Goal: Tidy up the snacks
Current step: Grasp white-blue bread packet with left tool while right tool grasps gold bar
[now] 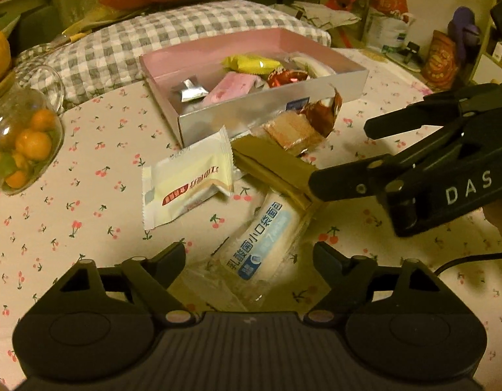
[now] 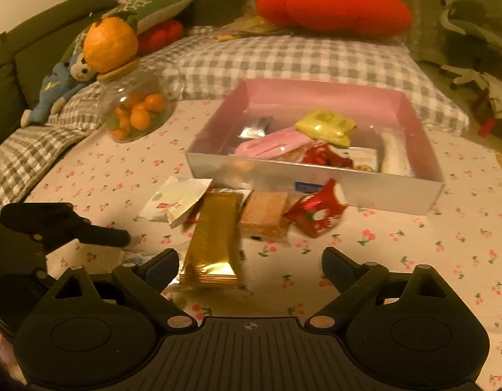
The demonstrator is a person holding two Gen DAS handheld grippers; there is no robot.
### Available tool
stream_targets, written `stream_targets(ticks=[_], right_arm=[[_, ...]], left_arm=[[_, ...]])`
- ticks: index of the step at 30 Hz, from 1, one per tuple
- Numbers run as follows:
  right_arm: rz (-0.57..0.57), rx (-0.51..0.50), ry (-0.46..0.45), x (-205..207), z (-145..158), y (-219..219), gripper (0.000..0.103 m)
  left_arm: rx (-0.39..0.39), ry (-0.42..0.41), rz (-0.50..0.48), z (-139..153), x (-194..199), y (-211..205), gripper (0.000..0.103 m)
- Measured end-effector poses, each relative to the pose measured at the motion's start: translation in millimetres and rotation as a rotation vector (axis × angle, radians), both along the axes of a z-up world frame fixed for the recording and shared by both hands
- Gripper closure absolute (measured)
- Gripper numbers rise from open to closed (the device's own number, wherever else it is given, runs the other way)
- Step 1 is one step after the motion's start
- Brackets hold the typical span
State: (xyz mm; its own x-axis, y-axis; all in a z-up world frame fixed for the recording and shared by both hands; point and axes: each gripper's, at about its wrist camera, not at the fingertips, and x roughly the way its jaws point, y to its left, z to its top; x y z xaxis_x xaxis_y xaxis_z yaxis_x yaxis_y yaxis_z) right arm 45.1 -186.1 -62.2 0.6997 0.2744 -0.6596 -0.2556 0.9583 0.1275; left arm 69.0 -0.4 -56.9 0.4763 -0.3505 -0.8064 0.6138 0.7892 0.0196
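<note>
A pink-lined silver box (image 1: pixel 270 114) (image 2: pixel 316 189) on the cherry-print cloth holds several wrapped snacks. In front of it lie a white packet (image 1: pixel 189 182) (image 2: pixel 174 202), a gold bar (image 1: pixel 270 166) (image 2: pixel 215 238), a wafer (image 1: pixel 293 130) (image 2: pixel 265 216), a red wrapper (image 1: pixel 326 114) (image 2: pixel 316 215) and a clear bread pack (image 1: pixel 267 238). My left gripper (image 1: pixel 249 257) is open just over the bread pack. My right gripper (image 2: pixel 251 264) (image 1: pixel 342 156) is open with the gold bar's near end between its fingers.
A glass jar of small oranges (image 1: pixel 20 143) (image 2: pixel 133 114) stands at the left. A checked pillow (image 1: pixel 186 32) (image 2: pixel 299 62) and red cushion (image 2: pixel 332 6) lie behind the box. A stuffed monkey (image 2: pixel 59 88) sits far left.
</note>
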Motion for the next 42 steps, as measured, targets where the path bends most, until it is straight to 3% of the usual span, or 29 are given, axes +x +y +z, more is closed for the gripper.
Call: stream_targets(ticks=[3, 12, 14, 16, 22, 37, 38, 39, 42], right_arm=[[0.006, 0.005, 0.000, 3, -4, 5, 0.010], [0.046, 0.031, 0.009, 8, -7, 10, 0.038], [0.066, 0.022, 0.011, 8, -9, 13, 0.046], [0.082, 0.012, 0.016, 9, -10, 16, 0.065], [0.091, 0.025, 0.003, 6, -6, 11, 0.065], [0.088, -0.015, 0.049, -29, -10, -19, 0.067], [0.085, -0.022, 0.060, -31, -12, -21, 0.069], [0.082, -0.032, 0.071, -33, -15, -22, 0.078], [0.078, -0.020, 0.076, -41, -17, -27, 0.078]], left_arm=[[0.007, -0.002, 0.007, -2, 0, 0, 0.025], [-0.009, 0.001, 0.013, -2, 1, 3, 0.032], [-0.011, 0.002, 0.013, -1, 1, 4, 0.037], [-0.014, 0.002, 0.013, -1, 1, 4, 0.042], [-0.011, 0.007, 0.022, 2, -3, 6, 0.051], [-0.031, 0.029, 0.149, 3, -22, 26, 0.057], [-0.028, 0.028, 0.149, 3, -25, 25, 0.057], [-0.026, 0.028, 0.145, 3, -27, 25, 0.057], [-0.025, 0.037, 0.122, 3, -34, 22, 0.057]])
